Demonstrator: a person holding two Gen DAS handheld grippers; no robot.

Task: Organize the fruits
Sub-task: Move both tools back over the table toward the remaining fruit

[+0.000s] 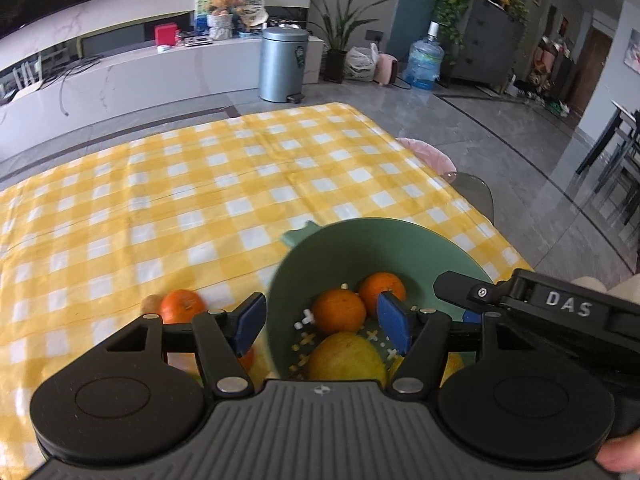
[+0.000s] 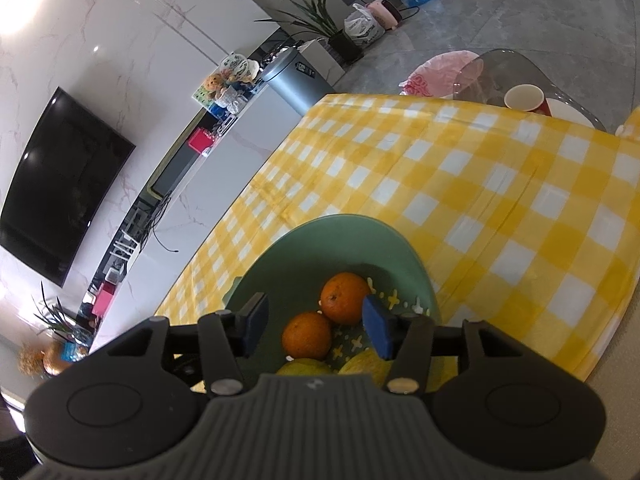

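1. Progress: green bowl (image 1: 372,248) sits at lower centre of both views and holds two oranges (image 1: 339,311) plus two yellow-green fruits (image 1: 347,356) at its near side. That part reads as done.
2. Left to do: one orange (image 1: 182,305) lies on the cloth at lower left of the left wrist view, just outside the bowl, with a small tan fruit (image 1: 151,302) touching it. More orange shows under the left gripper (image 1: 322,326) body; possibly another fruit, view too blocked to confirm.
3. Jaws: left gripper stands wide with nothing clamped, poised over the bowl rim. Right gripper (image 2: 316,326) is moderately open and empty, its jaws opening over the bowl.
4. Surface: worktop (image 1: 200,184) covered by a yellow-and-white check cloth, lightly creased, otherwise bare. A paper cup (image 2: 525,98) stands at its far corner, upper right of the right wrist view.
5. Room: grey tiled floor, metal pedal bin (image 1: 283,64), water jug (image 1: 425,60), potted plants, TV (image 2: 60,184) on a marble wall.
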